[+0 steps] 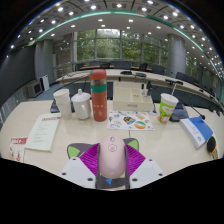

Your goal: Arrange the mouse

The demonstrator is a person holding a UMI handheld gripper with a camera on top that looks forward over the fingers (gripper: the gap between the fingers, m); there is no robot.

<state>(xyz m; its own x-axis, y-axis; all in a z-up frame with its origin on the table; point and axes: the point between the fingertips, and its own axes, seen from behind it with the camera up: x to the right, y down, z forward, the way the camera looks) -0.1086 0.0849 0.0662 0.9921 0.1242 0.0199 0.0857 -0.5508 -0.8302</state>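
White gripper [112, 163] — magenta, green-edged pads [85, 153]

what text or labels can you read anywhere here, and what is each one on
None can be read.
Red bottle: label too blurred.
Green-banded paper cup: print too small.
Colourful sheet: charts only, words illegible.
White papers: print too small.
Mouse, pale pink, between the gripper fingers: no marking visible.

A small, smooth, pale pink computer mouse [112, 157] with a rounded back sits between the two purple fingers [85, 153] of the gripper [112, 165]. Both fingers seem to press on its sides. Its front end points away, over the light surface [70, 140].
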